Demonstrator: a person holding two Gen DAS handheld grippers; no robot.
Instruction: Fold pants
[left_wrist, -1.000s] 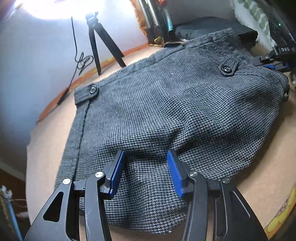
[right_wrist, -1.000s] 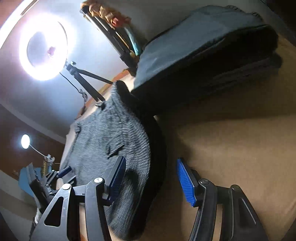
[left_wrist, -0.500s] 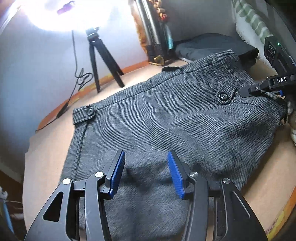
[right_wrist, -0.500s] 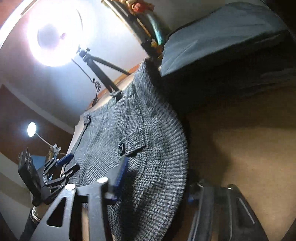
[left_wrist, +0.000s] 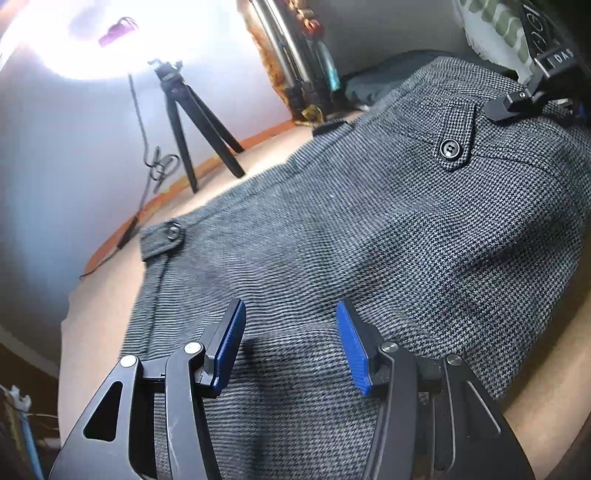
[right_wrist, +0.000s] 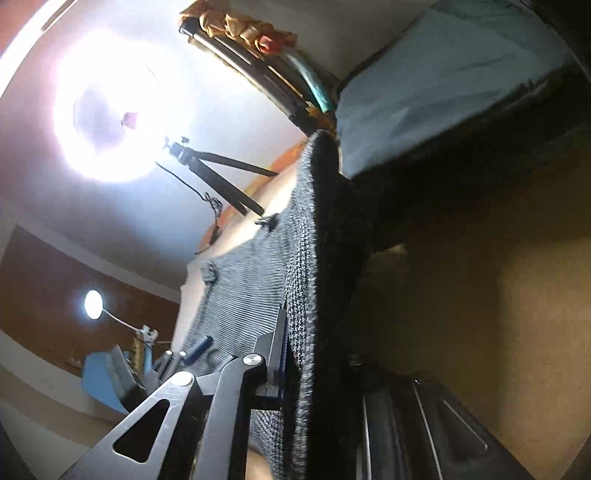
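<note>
The pants lie spread on the bench, waistband far; the right claw is clamped on their right edge, lifting it, while the left claw hovers agape, empty, over the near cloth.

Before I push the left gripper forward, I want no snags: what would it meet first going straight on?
Most likely the grey pants: the left gripper, jaws open, points over the cloth, though height is unclear.
</note>
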